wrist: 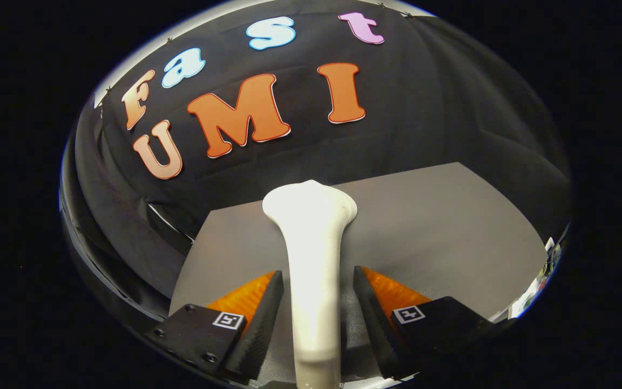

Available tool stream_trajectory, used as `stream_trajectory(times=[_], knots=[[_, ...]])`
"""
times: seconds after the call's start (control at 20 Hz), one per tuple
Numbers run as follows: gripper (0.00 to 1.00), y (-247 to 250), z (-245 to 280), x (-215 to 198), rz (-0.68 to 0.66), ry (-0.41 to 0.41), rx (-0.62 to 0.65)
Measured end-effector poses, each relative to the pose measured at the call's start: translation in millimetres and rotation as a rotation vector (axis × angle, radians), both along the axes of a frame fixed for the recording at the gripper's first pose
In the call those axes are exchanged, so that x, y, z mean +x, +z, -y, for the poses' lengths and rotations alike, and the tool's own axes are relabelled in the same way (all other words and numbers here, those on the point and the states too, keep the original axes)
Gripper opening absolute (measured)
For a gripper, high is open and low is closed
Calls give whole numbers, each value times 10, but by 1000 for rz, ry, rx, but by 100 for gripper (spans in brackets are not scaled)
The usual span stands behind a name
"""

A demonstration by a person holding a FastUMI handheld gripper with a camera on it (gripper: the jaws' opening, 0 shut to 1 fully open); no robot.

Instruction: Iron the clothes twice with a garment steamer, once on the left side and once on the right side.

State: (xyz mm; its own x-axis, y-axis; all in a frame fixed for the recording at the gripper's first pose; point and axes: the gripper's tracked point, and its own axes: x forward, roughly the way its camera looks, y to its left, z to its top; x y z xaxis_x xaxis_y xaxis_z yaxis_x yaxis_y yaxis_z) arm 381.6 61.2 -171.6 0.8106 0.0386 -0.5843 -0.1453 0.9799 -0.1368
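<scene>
A white garment steamer (311,227) runs straight ahead between my fingers, its long handle low between them and its flared head beyond the tips, over the grey table (451,227). My gripper (317,273) is open. The left finger (265,313) stands close beside the handle. The right finger (367,313) stands apart from it, with a strip of table showing in the gap. I cannot tell whether the steamer rests on the table or is lifted.
The black cloth wall (424,108) rises behind the table and wraps round its left side. A few small bright items (538,281) sit past the table's right edge.
</scene>
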Motion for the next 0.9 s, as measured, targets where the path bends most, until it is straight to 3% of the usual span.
stream_trajectory(times=[0.25, 0.3, 0.5, 0.9], knots=[[74, -21, 38, 14, -14, -3, -26], [63, -33, 24, -8, -21, 1, -20], [51, -14, -1, 2, -19, 0, -17], [49, 284, -105, -174, 42, 26, 33]])
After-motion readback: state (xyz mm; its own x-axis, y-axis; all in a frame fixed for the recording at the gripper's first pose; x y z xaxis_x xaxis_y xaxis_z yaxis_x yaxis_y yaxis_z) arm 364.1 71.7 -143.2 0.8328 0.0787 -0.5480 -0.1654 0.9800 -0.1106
